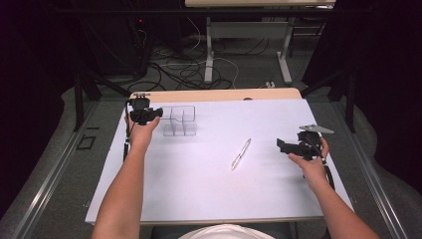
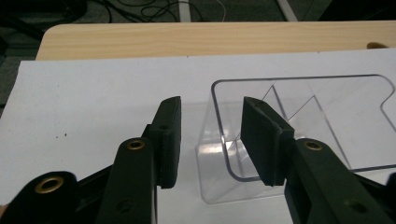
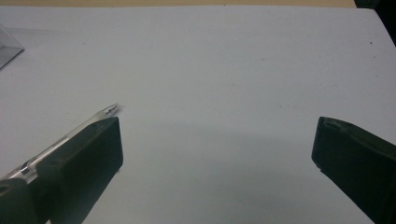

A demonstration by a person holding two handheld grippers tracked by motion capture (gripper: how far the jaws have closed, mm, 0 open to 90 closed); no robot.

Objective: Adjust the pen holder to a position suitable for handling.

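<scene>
- The left gripper (image 1: 158,113) is at the far left of the table (image 1: 209,199), right at the end of the clear plastic box (image 1: 180,121).
- In the left gripper view its jaws are partly open, one on each side of the box's (image 2: 299,121) near wall — one outside, one just over the inside. They do not look pressed on the wall yet. My guess is that this hand is there to hold the box steady, or to pick it up.
- The box has little walls inside that cut it into parts. It looks empty.
- The pen (image 1: 241,154) lies flat in the middle of the white sheet, between the two grippers and well apart from the box.
- The right gripper (image 1: 282,146) sits low at the right side, pointing toward the pen. Its jaws are wide open and hold nothing.
- In the right gripper view the pen (image 3: 100,114) peeks out past one jaw — so it is beside the gripper, not between the jaws. I think this hand is lined up to go for the pen.
- Hard to see: most of the pen is hidden behind that jaw, and the box's clear walls are hard to tell apart from their shine.
- From above, the left jaws are too small and dark to tell if they touch the box.
</scene>
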